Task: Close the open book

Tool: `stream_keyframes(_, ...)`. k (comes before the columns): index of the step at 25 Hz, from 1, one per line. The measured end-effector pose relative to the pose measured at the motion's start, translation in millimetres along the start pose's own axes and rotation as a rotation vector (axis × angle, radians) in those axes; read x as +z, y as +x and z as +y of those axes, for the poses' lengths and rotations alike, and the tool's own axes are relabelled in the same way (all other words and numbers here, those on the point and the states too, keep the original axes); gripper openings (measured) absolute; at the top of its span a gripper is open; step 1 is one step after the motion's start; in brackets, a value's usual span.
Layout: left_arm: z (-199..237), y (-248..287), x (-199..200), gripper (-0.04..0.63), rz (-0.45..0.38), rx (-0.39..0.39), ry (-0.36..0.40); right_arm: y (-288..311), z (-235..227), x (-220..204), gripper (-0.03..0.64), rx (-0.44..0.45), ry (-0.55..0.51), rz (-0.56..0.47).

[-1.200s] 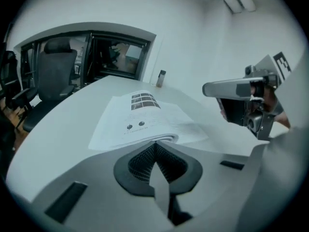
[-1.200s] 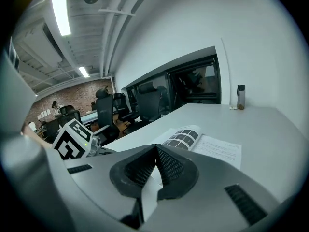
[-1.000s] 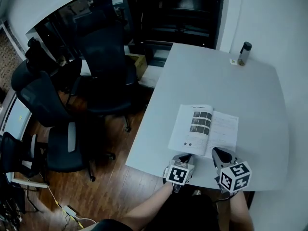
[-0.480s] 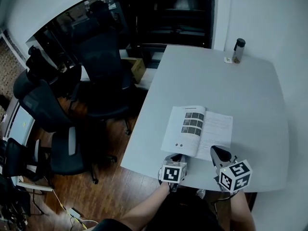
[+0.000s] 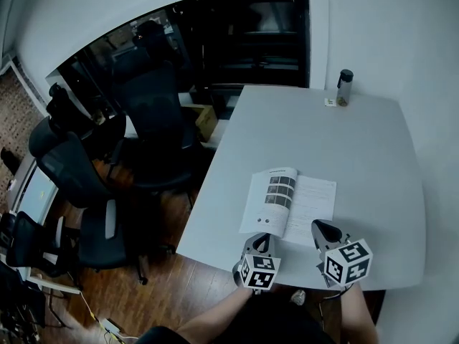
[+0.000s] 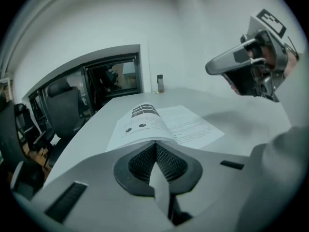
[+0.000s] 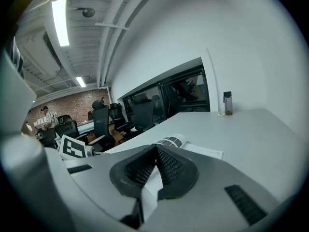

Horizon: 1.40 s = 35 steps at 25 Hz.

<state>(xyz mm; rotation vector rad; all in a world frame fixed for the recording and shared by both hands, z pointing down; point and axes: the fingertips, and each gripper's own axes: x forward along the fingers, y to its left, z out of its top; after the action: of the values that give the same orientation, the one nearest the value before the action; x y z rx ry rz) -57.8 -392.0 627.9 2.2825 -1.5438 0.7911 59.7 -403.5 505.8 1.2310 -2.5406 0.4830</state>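
The open book (image 5: pixel 289 203) lies flat on the white table (image 5: pixel 373 163), its left page printed with dark pictures and its right page with text. My left gripper (image 5: pixel 259 244) is shut and empty, just short of the book's near left corner. Also shut and empty, my right gripper (image 5: pixel 320 229) hovers by the near right corner. In the left gripper view the book (image 6: pixel 159 122) lies straight ahead of the gripper (image 6: pixel 155 146), with the right gripper (image 6: pixel 227 64) raised at the upper right. From the right gripper (image 7: pixel 155 151) the book (image 7: pixel 178 143) shows just beyond the tips.
A dark bottle (image 5: pixel 345 87) stands at the table's far edge with a small item (image 5: pixel 330 102) beside it. Several black office chairs (image 5: pixel 150 113) crowd the wooden floor left of the table. A white wall runs along the right side.
The head view has shifted, so the table and book sit lower and further left in the picture. Both grippers stay shut at the book's near edge.
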Motion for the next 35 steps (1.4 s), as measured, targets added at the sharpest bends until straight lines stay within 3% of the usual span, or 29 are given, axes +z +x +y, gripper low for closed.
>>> stream_keyframes(6,-35.1,2.9,9.1,0.005,-0.028,-0.043,0.183,-13.8,-10.7,0.0,0.005,-0.027,0.002,-0.013)
stream_keyframes(9,-52.6,7.9,10.5,0.005,-0.030,-0.089,0.224,-20.2,-13.4,-0.4,0.005,-0.039,0.004,-0.015)
stream_keyframes(20,-77.2,17.2,13.6,0.005,-0.033,-0.167,0.118,-46.8,-32.2,-12.2,0.005,-0.081,0.026,-0.010)
stream_keyframes(31,-93.8,10.6,41.3,0.005,-0.084,-0.129,0.038,-73.1,-53.6,-21.3,0.005,-0.051,0.028,-0.030)
stream_keyframes(35,-99.9,7.6,38.6,0.005,-0.046,-0.129,-0.002,-75.4,-63.8,-28.8,0.005,-0.020,0.026,-0.014)
